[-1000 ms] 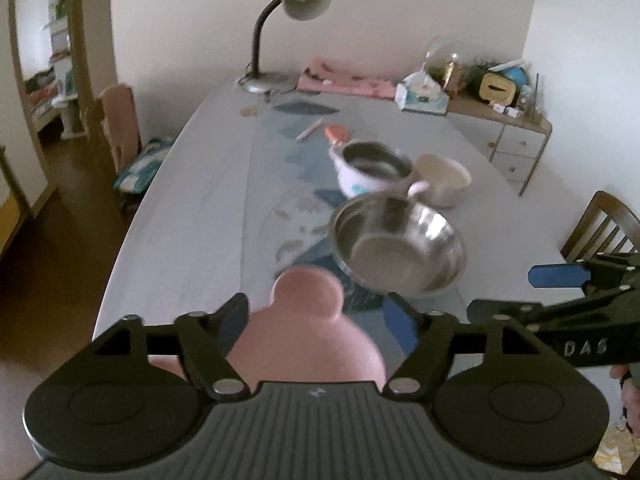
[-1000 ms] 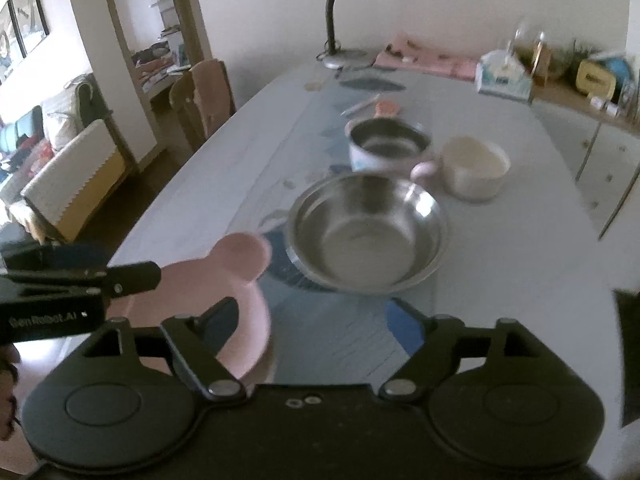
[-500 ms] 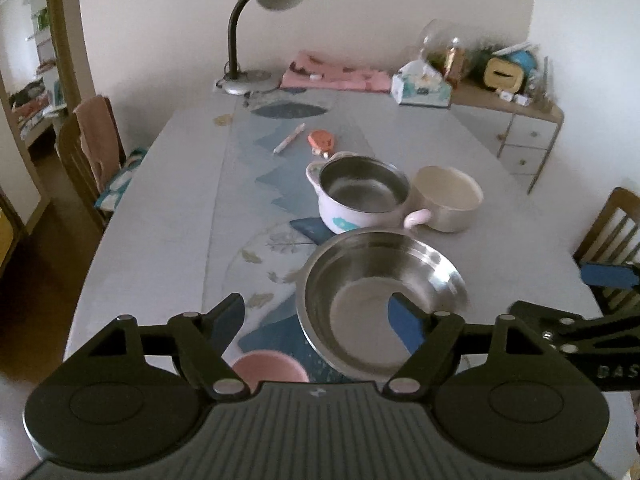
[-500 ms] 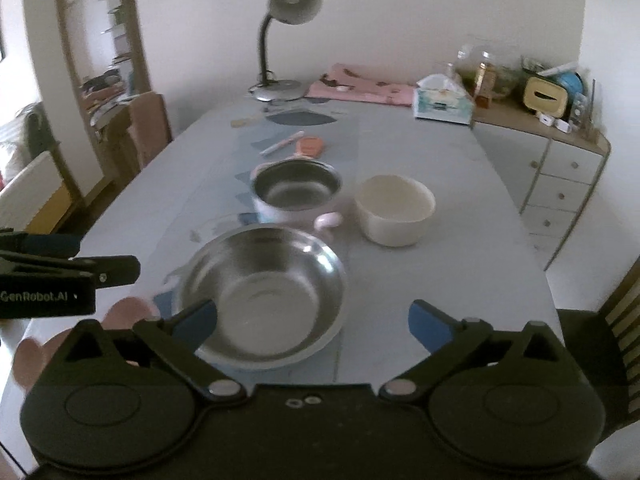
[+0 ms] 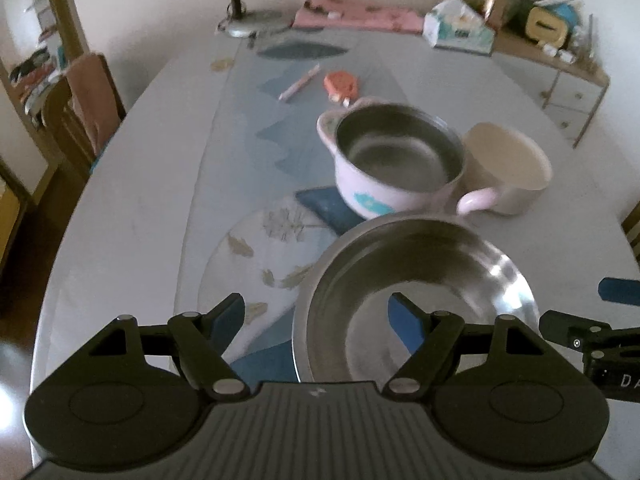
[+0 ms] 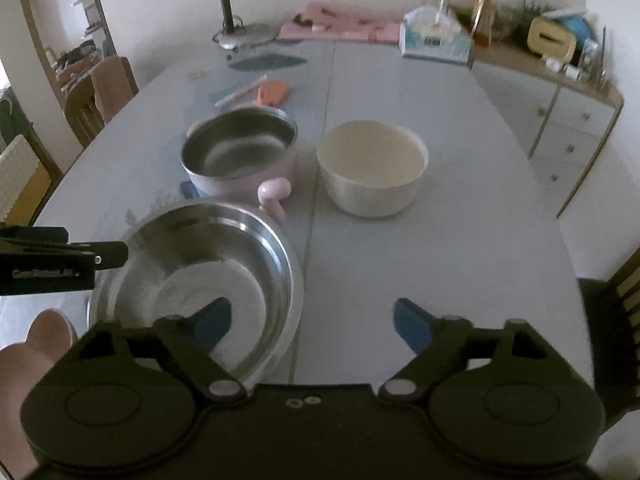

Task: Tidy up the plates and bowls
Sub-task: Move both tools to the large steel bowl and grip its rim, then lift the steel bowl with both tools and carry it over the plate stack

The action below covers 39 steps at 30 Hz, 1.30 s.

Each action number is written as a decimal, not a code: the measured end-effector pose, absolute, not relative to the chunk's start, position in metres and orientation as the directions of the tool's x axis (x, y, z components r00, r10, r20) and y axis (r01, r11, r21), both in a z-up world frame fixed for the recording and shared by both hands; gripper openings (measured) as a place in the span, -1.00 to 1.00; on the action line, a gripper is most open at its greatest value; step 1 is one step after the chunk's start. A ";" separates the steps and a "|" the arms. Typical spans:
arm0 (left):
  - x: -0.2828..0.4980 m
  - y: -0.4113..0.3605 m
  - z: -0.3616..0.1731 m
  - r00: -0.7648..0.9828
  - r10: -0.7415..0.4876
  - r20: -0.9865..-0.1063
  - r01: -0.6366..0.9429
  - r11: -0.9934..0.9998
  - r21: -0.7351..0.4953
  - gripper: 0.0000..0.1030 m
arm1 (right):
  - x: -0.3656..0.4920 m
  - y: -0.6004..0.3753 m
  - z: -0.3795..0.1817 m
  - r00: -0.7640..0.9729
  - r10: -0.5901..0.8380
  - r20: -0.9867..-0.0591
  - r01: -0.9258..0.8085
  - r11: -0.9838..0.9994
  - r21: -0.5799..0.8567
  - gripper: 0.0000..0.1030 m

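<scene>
Steel bowl sits at the near middle of the table, just beyond both tools: the left gripper straddles its left rim, one pad outside and one over the basin, and the right gripper straddles its right rim likewise. Both stand apart and empty, the right's jaws having just been closing with only that rim between them; neither looks nearer. Blur softens everything, and the pink plate at the near left is cut off by the frame edge and the gripper body.

Steel bowl nearest; handled pot behind it, cream bowl right of pot
</scene>
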<state>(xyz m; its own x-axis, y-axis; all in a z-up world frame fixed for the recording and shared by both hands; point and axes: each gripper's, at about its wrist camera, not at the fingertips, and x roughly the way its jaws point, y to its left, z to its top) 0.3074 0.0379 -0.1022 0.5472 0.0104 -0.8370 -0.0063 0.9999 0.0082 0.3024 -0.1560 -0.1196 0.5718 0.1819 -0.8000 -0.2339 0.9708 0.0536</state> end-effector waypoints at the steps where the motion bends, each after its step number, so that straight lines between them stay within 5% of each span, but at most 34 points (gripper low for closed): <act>1: 0.310 0.039 -0.106 0.537 0.014 -0.843 -0.015 1.000 0.007 0.52 | 0.306 -0.155 -0.123 0.558 0.183 -0.809 -0.236 0.970 0.057 0.54; 8: 0.320 0.042 -0.123 0.474 0.008 -0.881 -0.035 0.999 -0.009 0.11 | 0.320 -0.148 -0.137 0.500 0.210 -0.840 -0.272 0.959 0.078 0.36; 12: 0.320 0.041 -0.129 0.444 -0.011 -0.896 -0.038 0.999 -0.031 -0.26 | 0.323 -0.144 -0.142 0.470 0.219 -0.855 -0.292 0.953 0.084 0.04; 21: 0.317 0.039 -0.128 0.432 0.000 -0.902 -0.043 0.999 -0.020 -0.61 | 0.324 -0.146 -0.148 0.430 0.237 -0.871 -0.264 0.956 0.130 -0.64; 39: 0.270 0.006 -0.096 0.453 -0.081 -0.888 0.065 0.996 -0.057 -0.68 | 0.285 -0.180 -0.121 0.469 0.184 -0.864 -0.161 0.980 0.121 -0.71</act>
<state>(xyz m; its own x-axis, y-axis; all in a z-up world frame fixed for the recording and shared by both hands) 0.2700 0.0064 -0.0955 0.4533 -0.0807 -0.8877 0.0649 0.9962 -0.0574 0.2852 -0.1795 -0.1206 0.4693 0.1837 -0.8637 -0.1609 0.9795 0.1209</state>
